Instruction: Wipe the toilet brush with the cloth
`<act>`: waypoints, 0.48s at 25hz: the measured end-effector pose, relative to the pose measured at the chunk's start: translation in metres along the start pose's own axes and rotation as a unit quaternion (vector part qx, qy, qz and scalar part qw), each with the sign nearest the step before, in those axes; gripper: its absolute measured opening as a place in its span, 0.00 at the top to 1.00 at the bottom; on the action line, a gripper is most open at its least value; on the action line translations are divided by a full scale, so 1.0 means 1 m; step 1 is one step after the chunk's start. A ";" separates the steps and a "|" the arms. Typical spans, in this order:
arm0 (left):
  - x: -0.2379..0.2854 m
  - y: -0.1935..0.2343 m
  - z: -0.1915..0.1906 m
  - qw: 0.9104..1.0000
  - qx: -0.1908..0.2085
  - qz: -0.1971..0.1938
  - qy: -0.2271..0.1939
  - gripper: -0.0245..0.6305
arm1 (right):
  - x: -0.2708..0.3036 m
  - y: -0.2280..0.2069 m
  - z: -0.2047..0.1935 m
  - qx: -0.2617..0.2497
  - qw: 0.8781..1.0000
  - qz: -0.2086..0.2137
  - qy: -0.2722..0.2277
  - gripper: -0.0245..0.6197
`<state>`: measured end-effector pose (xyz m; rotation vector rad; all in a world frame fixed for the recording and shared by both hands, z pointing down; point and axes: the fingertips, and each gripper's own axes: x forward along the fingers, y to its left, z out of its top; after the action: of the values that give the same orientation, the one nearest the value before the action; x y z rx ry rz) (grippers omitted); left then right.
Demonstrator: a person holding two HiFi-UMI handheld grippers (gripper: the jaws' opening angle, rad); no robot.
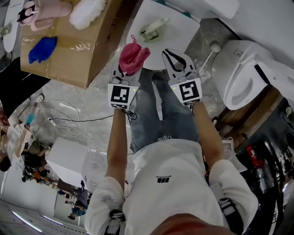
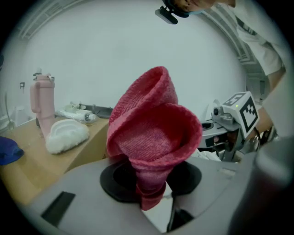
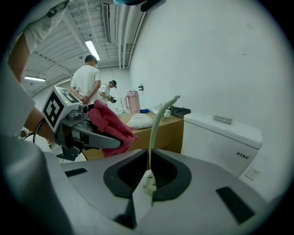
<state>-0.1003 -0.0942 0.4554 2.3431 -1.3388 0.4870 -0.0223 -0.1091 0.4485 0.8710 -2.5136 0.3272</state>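
Head view: the left gripper [image 1: 124, 73] has its jaws pinched on the bunched foot of a red cloth [image 1: 133, 56]. The cloth flares out toward 12 o'clock, over the near edge of a round white table [image 1: 183, 27]. In the right gripper view, the right gripper [image 3: 149, 161] has its jaws drawn almost together on a thin pale stem, the toilet brush [image 3: 153, 133]. The stem rises toward 12 o'clock and bends to 1 o'clock at its tip. The cloth hangs at 9 o'clock of that stem, near it but apart.

From the head, a white stick with a round knob [image 1: 209, 54] lies at 2 o'clock of the right gripper, between it and the toilet [image 1: 236, 55]. Whether it is the same stem I cannot tell.

At 10 o'clock a cardboard box [image 1: 69, 55] carries a blue rag [image 1: 42, 49], a pink bottle [image 1: 43, 9] and a white fluffy pad [image 1: 87, 11]. A pale green object [image 1: 154, 30] lies on the table. Cables [image 1: 69, 121] trail over the floor at 8 o'clock. Two people [image 3: 86, 82] stand far off at 10 o'clock in the right gripper view.
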 end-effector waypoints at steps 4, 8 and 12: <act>0.030 0.012 -0.022 1.000 0.009 -0.011 0.000 0.75 | 0.036 -0.010 -0.035 -0.003 1.000 -0.004 0.012 0.93; 0.051 0.013 -0.041 0.999 0.012 -0.030 0.004 0.74 | 0.057 -0.010 -0.068 -0.010 0.999 -0.002 0.039 0.93; 0.067 0.018 -0.056 0.999 0.026 -0.034 0.009 0.73 | 0.073 -0.013 -0.090 -0.012 0.999 -0.005 0.044 0.92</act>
<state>-0.0899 -0.1234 0.5389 2.4112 -1.2484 0.5281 -0.0343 -0.1246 0.5637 0.8406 -2.4279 0.3241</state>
